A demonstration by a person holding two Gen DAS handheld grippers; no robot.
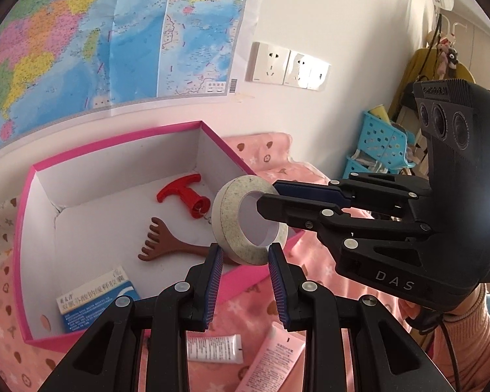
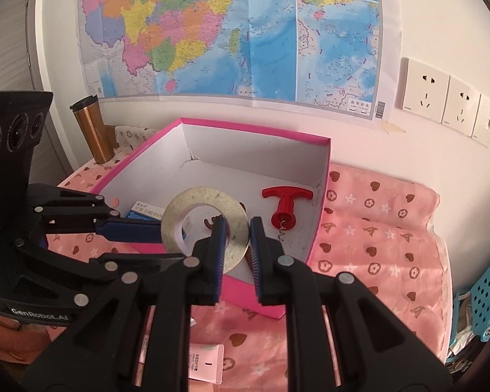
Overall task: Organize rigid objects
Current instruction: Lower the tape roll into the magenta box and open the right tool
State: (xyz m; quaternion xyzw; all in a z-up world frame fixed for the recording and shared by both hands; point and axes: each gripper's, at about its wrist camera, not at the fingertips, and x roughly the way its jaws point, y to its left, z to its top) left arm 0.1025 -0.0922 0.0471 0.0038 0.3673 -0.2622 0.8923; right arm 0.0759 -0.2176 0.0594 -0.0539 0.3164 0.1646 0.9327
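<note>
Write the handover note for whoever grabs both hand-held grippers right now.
Left hand-held gripper: shut on the tape roll, at its lower edge.
Right hand-held gripper: shut on the same roll, one finger through its hole.
The roll hangs in the air over the pink box's edge.
Done: red corkscrew, brown rake and medicine carton lie in the box.
Left: set the roll inside. The white tube and pink tube on the cloth probably follow.
</note>
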